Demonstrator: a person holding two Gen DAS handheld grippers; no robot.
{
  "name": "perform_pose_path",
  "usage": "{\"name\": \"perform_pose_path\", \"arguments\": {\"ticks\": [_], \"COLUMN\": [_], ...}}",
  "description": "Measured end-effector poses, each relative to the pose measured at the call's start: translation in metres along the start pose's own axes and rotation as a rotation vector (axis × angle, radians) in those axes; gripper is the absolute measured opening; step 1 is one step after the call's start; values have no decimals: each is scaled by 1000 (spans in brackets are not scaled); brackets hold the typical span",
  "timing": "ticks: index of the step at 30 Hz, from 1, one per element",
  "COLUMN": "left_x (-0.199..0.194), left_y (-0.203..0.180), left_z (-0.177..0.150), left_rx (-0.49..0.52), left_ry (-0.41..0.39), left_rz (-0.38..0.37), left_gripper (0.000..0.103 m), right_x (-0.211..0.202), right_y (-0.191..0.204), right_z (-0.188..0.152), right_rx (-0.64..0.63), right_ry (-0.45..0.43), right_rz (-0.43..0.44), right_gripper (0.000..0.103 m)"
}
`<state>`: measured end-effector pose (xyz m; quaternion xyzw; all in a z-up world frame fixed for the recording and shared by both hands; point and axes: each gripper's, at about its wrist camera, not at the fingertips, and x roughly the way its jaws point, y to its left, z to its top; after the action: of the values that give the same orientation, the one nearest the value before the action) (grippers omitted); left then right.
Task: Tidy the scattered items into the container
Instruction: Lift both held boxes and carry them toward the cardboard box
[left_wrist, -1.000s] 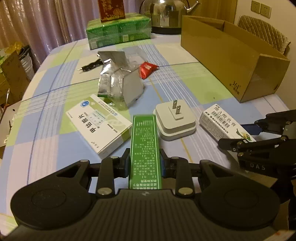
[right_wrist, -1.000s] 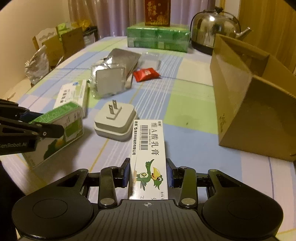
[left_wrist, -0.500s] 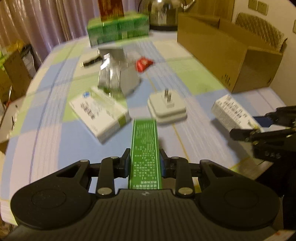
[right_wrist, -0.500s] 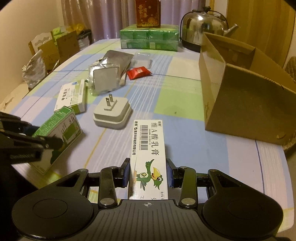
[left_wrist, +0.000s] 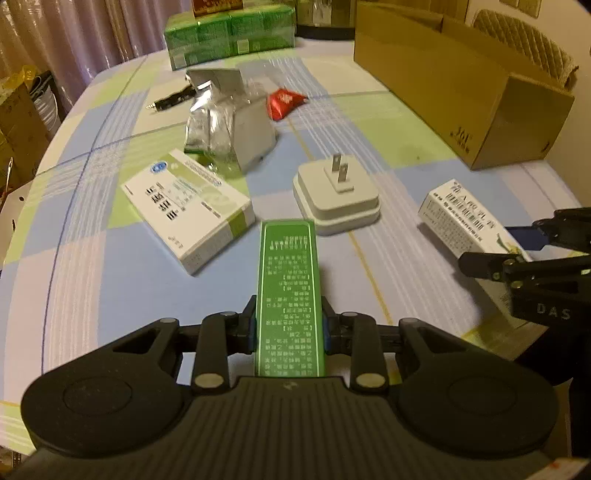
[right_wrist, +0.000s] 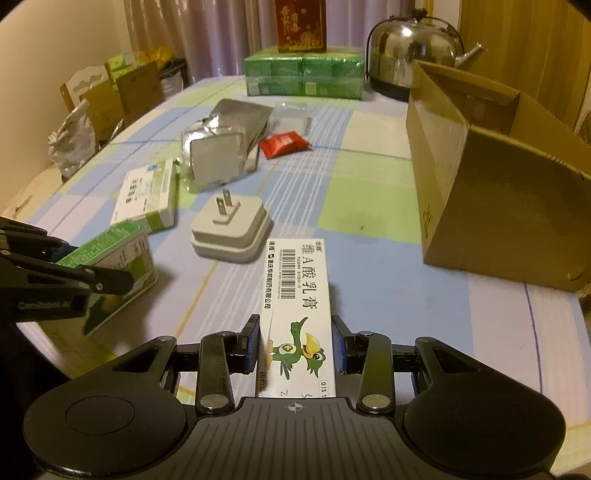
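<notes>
My left gripper (left_wrist: 288, 328) is shut on a long green box (left_wrist: 288, 288), which sticks out forward over the checked tablecloth. My right gripper (right_wrist: 297, 343) is shut on a white ointment box (right_wrist: 297, 288) with a green bird printed on it. Each view shows the other hand: the right gripper (left_wrist: 517, 254) with the white box (left_wrist: 458, 218) at the right, the left gripper (right_wrist: 74, 273) with the green box (right_wrist: 114, 254) at the left. The open cardboard box (right_wrist: 498, 206) stands at the right, also in the left wrist view (left_wrist: 461, 81).
On the cloth lie a white plug adapter (left_wrist: 338, 195), a white-and-green medicine box (left_wrist: 188, 206), a silver foil pouch (left_wrist: 225, 118), a red packet (left_wrist: 284, 103) and a black cable plug (left_wrist: 170, 99). Green packs (right_wrist: 303, 74) and a steel kettle (right_wrist: 413, 59) stand at the back.
Both grippers keep their boxes clamped. The views wobble slightly without a lasting shift, and nothing on the table has moved.
</notes>
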<state>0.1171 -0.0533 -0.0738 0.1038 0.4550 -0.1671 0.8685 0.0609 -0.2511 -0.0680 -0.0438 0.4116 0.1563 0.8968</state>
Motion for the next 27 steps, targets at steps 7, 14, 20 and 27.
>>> {"name": "perform_pose_path", "arguments": {"ticks": [7, 14, 20, 27], "left_x": [-27, -23, -38, -66], "left_y": [-3, -9, -12, -23], "left_z": [12, 7, 14, 51], "left_rx": [-2, -1, -3, 24], "left_ry": [-66, -73, -109, -200], "left_rz": [-8, -14, -32, -39], "left_gripper": [25, 25, 25, 25], "right_x": [-12, -19, -33, -65], "right_y": [-1, -4, -5, -17], "right_z": [2, -1, 12, 42], "right_rx": [9, 19, 12, 15], "right_ry": [-31, -36, -91, -198], "right_rz": [-6, -16, -17, -48], "right_gripper": [36, 36, 36, 36]}}
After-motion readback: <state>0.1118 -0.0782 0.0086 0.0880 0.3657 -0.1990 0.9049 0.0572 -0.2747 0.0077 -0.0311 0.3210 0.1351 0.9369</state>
